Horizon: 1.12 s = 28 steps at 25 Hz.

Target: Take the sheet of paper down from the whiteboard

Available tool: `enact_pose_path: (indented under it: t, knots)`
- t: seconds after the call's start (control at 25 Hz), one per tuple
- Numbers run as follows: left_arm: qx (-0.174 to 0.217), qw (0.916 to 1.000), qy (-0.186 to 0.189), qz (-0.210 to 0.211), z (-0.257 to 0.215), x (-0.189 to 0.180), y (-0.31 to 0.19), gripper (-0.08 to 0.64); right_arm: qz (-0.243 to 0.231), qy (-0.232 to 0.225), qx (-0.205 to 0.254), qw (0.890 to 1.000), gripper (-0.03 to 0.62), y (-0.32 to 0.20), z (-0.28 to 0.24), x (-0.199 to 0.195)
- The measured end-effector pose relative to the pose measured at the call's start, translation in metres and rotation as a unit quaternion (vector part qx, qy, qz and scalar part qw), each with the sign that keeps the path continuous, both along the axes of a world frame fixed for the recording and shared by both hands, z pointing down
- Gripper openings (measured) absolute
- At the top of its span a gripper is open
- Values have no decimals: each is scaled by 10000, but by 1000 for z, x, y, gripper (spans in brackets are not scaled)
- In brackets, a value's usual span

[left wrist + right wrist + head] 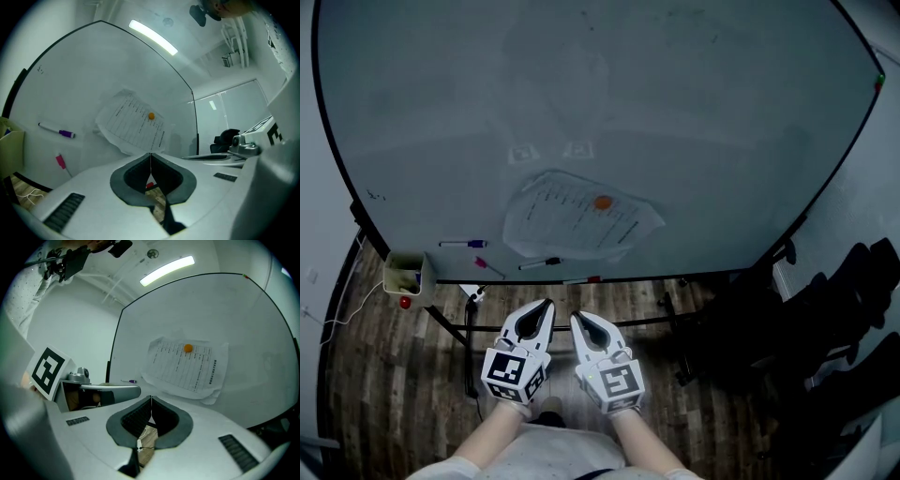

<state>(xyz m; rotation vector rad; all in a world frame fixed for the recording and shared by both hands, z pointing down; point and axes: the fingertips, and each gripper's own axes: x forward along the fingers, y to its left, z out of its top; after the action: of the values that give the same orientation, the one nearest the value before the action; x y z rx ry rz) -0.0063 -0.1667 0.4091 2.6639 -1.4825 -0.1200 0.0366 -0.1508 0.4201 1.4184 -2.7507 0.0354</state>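
sheet of paper (pixel 581 223): white, printed, crumpled, held to whiteboard (pixel 675 112) by orange magnet (pixel 602 202), well ahead of the fingers (pixel 534 323). left gripper (pixel 548 303), right gripper (pixel 575 316): fingers closed, holding nothing.

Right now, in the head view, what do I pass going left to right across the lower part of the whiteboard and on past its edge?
Pale green box → purple-capped marker → black marker → orange magnet on the sheet of paper → black chairs.
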Motion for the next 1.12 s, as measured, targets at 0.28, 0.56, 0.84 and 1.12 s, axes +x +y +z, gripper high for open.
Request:
enact_pose_path:
  t: [0.28, 0.56, 0.84, 1.12]
  knots:
    - [-44, 10000, -31, 34, 4, -11, -38, 15, -35, -13, -37, 10000, 18, -39, 2, -15]
    - [-114, 9999, 42, 107, 10, -24, -66, 15, -76, 48, -80, 9999, 18, -65, 8, -28]
    - [-143, 9997, 55, 187, 15, -24, -84, 89, -14, 151, -80, 9999, 18, -81, 13, -31]
    - [-198, 9995, 176, 179, 16, -25, -100, 140, 119, 431, 200, 9988, 18, -95, 12, -23]
